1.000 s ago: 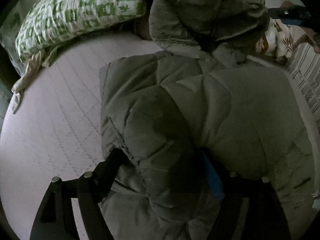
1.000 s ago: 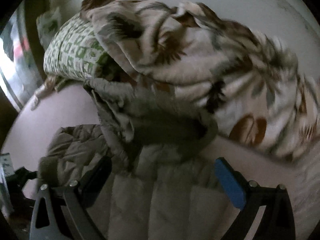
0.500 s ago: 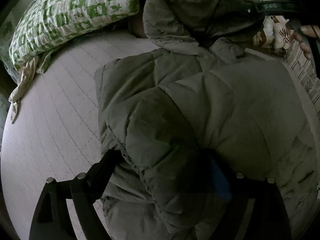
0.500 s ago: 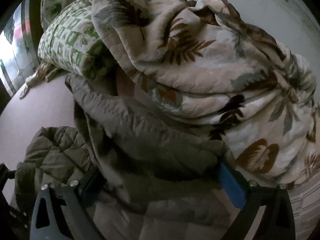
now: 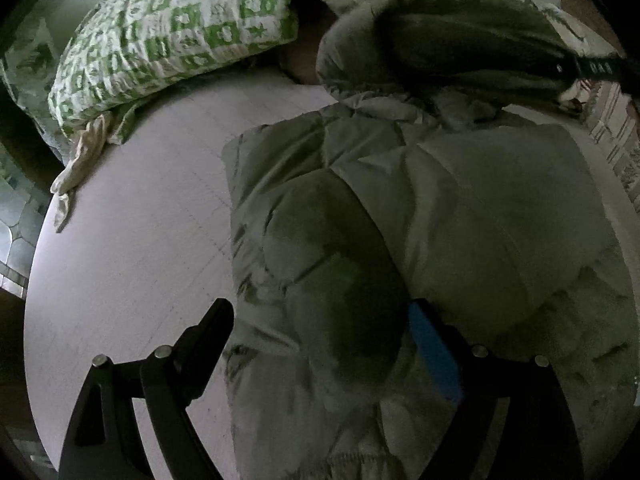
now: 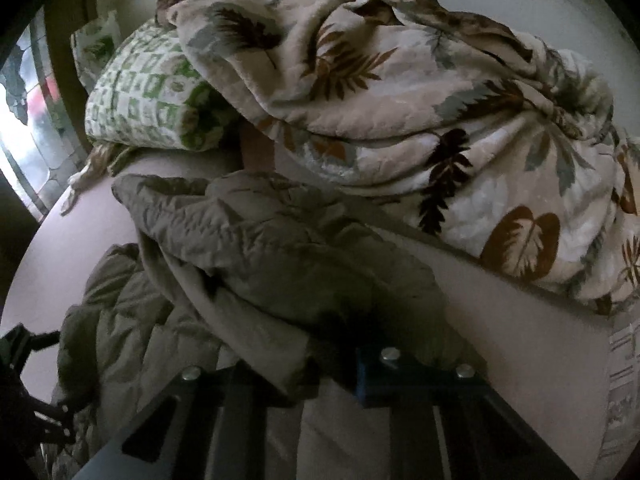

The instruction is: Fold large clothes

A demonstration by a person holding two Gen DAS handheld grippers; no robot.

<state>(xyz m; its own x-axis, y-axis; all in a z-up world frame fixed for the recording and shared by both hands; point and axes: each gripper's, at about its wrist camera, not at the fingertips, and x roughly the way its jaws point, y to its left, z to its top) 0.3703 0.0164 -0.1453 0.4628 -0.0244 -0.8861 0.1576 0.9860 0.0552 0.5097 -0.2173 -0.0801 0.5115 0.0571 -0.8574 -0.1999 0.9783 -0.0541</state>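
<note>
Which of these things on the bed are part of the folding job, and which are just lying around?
Part of the job:
- puffer jacket
- its hood, which the right gripper is closing on
- left gripper, jaws wide around a padded fold

Just lying about:
- green pillow
- leaf-print blanket
- bed sheet

- Our left gripper (image 5: 320, 332): angled steeply downward, jaws spread wide, padded fabric bulging between them.
- Our right gripper (image 6: 316, 372): angled downward, jaws closing, fabric pinched between them.
</note>
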